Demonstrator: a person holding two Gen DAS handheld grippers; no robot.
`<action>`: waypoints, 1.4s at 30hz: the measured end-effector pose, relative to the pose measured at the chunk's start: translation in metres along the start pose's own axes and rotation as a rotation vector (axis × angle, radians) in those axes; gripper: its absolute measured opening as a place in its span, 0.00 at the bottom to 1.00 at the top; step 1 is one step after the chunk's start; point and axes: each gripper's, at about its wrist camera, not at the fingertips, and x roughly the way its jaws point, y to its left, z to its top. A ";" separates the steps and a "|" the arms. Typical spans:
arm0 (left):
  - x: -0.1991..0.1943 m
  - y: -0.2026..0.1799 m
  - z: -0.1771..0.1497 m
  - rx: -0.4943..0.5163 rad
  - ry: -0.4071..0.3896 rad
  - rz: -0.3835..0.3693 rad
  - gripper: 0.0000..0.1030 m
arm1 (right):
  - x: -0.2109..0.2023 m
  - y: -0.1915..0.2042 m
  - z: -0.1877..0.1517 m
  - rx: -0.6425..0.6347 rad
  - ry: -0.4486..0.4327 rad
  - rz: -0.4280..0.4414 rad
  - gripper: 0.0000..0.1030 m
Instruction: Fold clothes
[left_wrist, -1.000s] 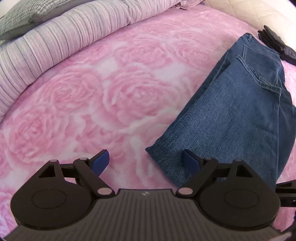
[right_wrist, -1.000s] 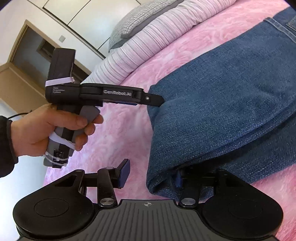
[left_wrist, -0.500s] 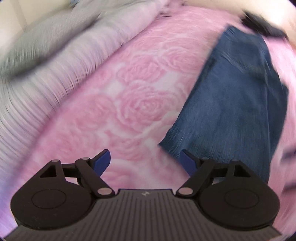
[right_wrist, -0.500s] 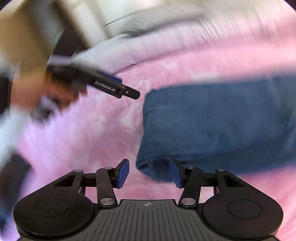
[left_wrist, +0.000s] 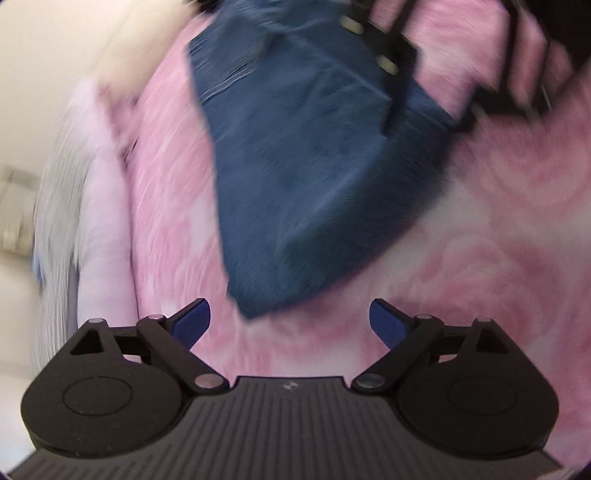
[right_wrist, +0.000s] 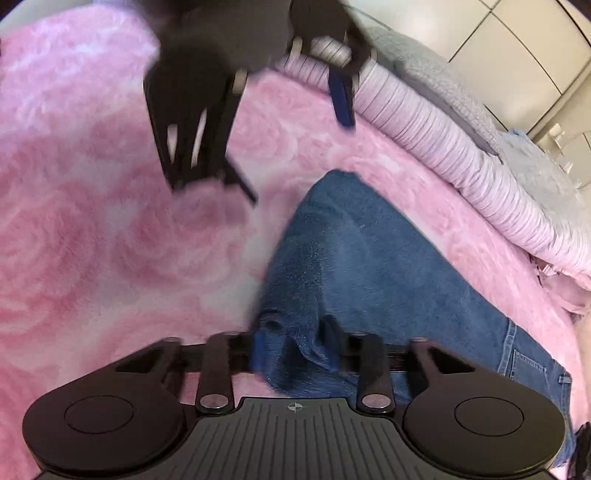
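Bed: pink rose-print blanket (right_wrist: 92, 229) covers nearly all of both views; soft, plush-looking surface.
Bedding: striped lilac duvet (right_wrist: 443, 140) bunched along far edge, grey pillow (right_wrist: 458, 92) behind it; cupboard doors beyond.
Jeans: blue jeans (right_wrist: 376, 258) lie folded lengthwise on blanket, hem end toward both grippers, stitched pocket end trailing off to lower right in right wrist view. In left wrist view they run from top centre down to a pointed corner (left_wrist: 258, 302).
R gripper: right gripper (right_wrist: 295, 347) has hem corner between its pads, jaws closing at this moment; denim bunches up btwn the fingers, so pads look to be pressing on it already.
L gripper: left gripper (left_wrist: 290, 319) has jaws opening, near full spread; nothing held. Other hem corner sits just ahead of the fingertips, a bit toward the left pad, not yet between them.
Risk 1: R grip seems to sit on a crumpled wad near the edge. Could catch top layer only, so legs split apart on lift.
Risk 2: L side not gripped. If R lifts alone, hem skews and fold goes crooked.
Risk 3: plush blanket under denim; low approach by L could pinch blanket w/ the cloth.
Risk 4: frames blurred, both hands moving fast; corner easy to overshoot.
In the way: nothing lies between L gripper and its corner. Duvet is near jeans' far side but not touching, as far as I can tell.
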 end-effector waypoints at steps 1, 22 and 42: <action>0.006 -0.003 0.002 0.062 -0.015 0.001 0.84 | -0.008 -0.008 -0.003 0.029 -0.013 0.015 0.16; -0.046 0.050 0.011 0.052 0.085 -0.114 0.15 | -0.111 -0.039 0.029 0.181 -0.173 0.259 0.12; 0.003 0.307 0.274 -0.082 0.134 -0.242 0.16 | -0.169 -0.373 -0.094 0.887 -0.408 0.492 0.12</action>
